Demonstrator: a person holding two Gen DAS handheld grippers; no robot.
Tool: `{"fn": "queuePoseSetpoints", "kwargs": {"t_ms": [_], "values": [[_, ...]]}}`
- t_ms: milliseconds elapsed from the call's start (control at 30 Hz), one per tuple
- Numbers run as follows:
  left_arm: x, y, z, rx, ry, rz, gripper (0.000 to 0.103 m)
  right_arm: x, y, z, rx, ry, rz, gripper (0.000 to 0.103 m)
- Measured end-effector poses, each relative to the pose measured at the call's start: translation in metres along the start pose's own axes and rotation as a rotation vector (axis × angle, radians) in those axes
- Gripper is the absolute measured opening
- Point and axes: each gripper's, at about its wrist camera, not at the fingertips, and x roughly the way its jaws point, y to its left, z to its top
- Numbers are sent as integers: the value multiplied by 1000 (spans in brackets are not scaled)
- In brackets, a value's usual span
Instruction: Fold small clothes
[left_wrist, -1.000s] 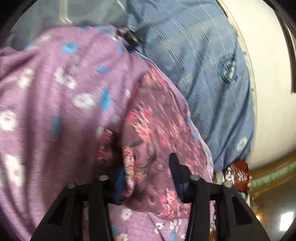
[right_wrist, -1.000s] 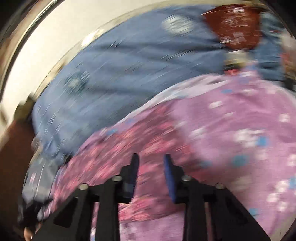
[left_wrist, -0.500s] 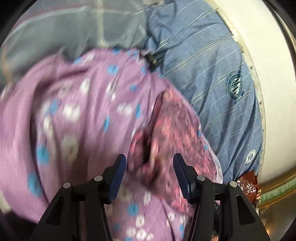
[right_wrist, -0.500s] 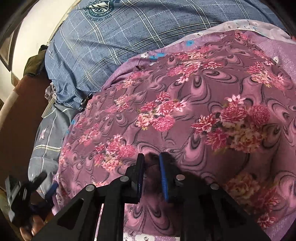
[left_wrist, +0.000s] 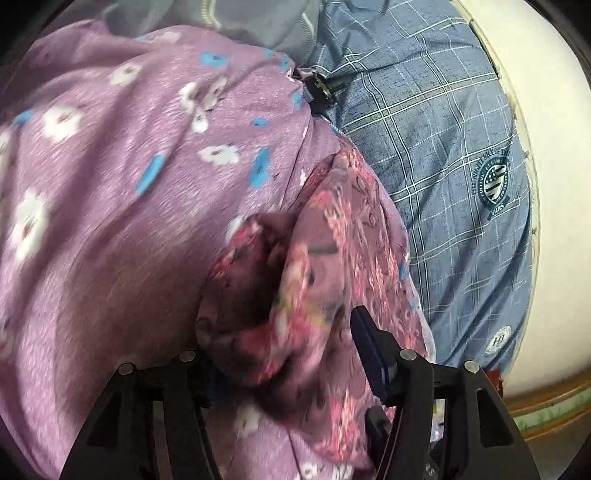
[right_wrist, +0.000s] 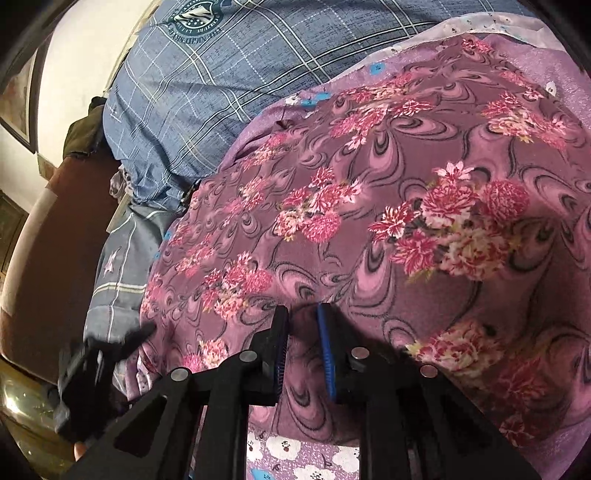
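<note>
The right tongs (right_wrist: 303, 325) pinch a ridge of the dark floral garment (right_wrist: 388, 184) at lower centre; the left tongs (left_wrist: 280, 332) gape around its bunched edge (left_wrist: 295, 288). Best draw both corners taut before folding over the lilac cloth (left_wrist: 110, 184).

Both fisheye views bend strongly at the rims, with black corners. Light is soft and even. The left view's purple cloth (left_wrist: 110, 206) is smeared by motion blur; the right view's flowered cloth (right_wrist: 406, 206) is sharp, shadowed near the bottom.
</note>
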Motion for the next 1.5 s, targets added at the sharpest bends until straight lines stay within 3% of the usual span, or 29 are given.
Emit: {"fn": "queuePoseSetpoints", "kwargs": {"t_ms": [100,200,267,433,567,733,933,1033,1100,1167,1200,1233,1267,1333,1367,1500], "values": [[6,-6,-4,54,-9,-6,23,1,0,1,-3,11,2,17],[-1,-9,-12,94,-42,6,15,1,0,3,-11,19,-14,11],[-7,-28,-19,185,-72,41,11,1,-2,4,-8,26,-10,7],[-36,-93,-42,417,-125,56,9,-2,-13,7,29,56,24,4],[-50,-149,-74,597,-126,15,8,-16,-27,13,105,46,59,5],[-37,-212,-124,773,-56,-14,8,-62,-56,29,178,-101,96,12],[32,-261,-204,939,95,-5,8,-131,-124,39,353,-324,120,12],[77,-264,-235,977,226,17,11,-157,-157,39,434,-410,130,12],[102,-259,-240,942,349,43,14,-166,-174,40,484,-439,125,13],[102,-252,-233,883,453,-22,27,-167,-184,42,523,-434,124,20],[96,-250,-227,873,469,-66,29,-165,-187,42,539,-423,125,24],[85,-250,-219,879,462,-114,38,-163,-189,42,550,-409,133,34],[70,-249,-208,896,431,-170,53,-163,-189,42,553,-403,146,43],[44,-242,-185,917,341,-242,67,-165,-186,42,539,-411,172,49],[32,-236,-170,914,281,-258,69,-168,-184,41,527,-416,175,52],[28,-200,-118,830,162,-145,69,-163,-165,44,463,-392,168,61]]}}
